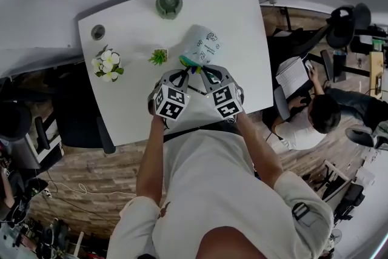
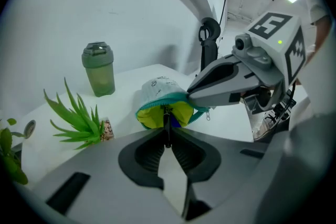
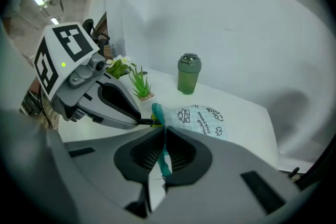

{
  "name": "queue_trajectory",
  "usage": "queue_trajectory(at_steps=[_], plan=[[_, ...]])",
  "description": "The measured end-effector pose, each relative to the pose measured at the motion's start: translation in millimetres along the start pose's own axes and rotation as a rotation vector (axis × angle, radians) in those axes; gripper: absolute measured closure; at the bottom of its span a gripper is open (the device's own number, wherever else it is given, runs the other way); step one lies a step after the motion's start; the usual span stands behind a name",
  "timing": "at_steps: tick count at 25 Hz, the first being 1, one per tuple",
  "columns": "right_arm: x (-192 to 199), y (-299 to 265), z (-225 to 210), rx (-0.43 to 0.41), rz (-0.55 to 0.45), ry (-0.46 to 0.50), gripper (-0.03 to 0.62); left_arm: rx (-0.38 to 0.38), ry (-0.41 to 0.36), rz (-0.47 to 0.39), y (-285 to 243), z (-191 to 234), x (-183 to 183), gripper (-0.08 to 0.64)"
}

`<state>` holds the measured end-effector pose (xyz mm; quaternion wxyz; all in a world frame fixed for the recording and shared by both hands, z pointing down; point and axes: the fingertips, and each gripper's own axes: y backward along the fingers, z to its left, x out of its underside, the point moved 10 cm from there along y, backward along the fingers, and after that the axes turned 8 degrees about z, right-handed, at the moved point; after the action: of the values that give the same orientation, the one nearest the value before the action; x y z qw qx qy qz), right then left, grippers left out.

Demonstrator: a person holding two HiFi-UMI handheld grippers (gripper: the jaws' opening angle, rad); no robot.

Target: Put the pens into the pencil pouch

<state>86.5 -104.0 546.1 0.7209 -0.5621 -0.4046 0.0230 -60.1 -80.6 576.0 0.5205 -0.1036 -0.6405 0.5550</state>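
Observation:
A pale patterned pencil pouch with a teal zipper lies on the white table, its mouth towards me. My left gripper is shut on a thin black pen, whose far end sits in the pouch's open mouth against the yellow lining. My right gripper is shut on the pouch's teal zipper edge and lifts that rim. In the left gripper view the right gripper comes in from the right at the pouch. In the right gripper view the left gripper comes from the left.
A green shaker bottle stands at the table's far edge. A small potted green plant sits left of the pouch, white flowers further left, a small round object behind them. A seated person works at the right.

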Motion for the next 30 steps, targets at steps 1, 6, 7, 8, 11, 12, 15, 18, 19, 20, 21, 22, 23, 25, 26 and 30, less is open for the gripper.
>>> queue_trajectory(at_steps=[1, 6, 7, 8, 11, 12, 15, 18, 19, 20, 21, 22, 23, 25, 26, 30], plan=[[0, 0, 0, -0.006, 0.0, 0.0, 0.578, 0.002, -0.002, -0.002, -2, 1, -3, 0.523], [0, -1, 1, -0.035, -0.022, -0.017, 0.578, 0.016, -0.006, -0.031, -13, 6, -14, 0.522], [0, -2, 0, -0.038, -0.023, -0.021, 0.578, 0.02, -0.005, -0.038, -16, 7, -15, 0.522], [0, -2, 0, -0.037, -0.022, -0.024, 0.578, 0.023, -0.003, -0.044, -19, 7, -16, 0.522], [0, -2, -3, -0.036, -0.03, -0.038, 0.578, 0.029, 0.006, -0.062, -27, 9, -16, 0.52], [0, -2, -4, -0.036, -0.033, -0.043, 0.578, 0.032, 0.009, -0.071, -29, 10, -15, 0.519], [1, -2, -6, -0.032, -0.036, -0.052, 0.578, 0.05, 0.006, -0.088, -29, 10, -13, 0.488], [1, -2, -7, -0.027, -0.041, -0.063, 0.578, 0.052, -0.016, -0.084, -21, 8, -8, 0.434], [2, -2, -8, -0.025, -0.043, -0.067, 0.577, 0.047, -0.024, -0.082, -17, 8, -5, 0.433], [2, -1, -8, -0.024, -0.045, -0.07, 0.577, 0.041, -0.031, -0.081, -12, 7, -2, 0.433], [2, -1, -8, -0.023, -0.047, -0.072, 0.577, 0.036, -0.04, -0.08, -7, 6, 2, 0.433], [2, -1, -8, -0.022, -0.048, -0.074, 0.577, 0.035, -0.05, -0.08, -3, 6, 7, 0.433], [2, -1, -8, -0.022, -0.049, -0.075, 0.577, 0.041, -0.062, -0.079, 0, 4, 12, 0.434], [3, -1, -8, -0.021, -0.05, -0.077, 0.577, 0.074, -0.096, -0.074, 3, 1, 24, 0.437], [4, -1, -7, -0.021, -0.051, -0.078, 0.577, 0.095, -0.118, -0.067, 3, -1, 29, 0.437], [6, -3, -7, -0.021, -0.051, -0.085, 0.577, 0.152, -0.231, -0.015, -5, -11, 41, 0.439]])
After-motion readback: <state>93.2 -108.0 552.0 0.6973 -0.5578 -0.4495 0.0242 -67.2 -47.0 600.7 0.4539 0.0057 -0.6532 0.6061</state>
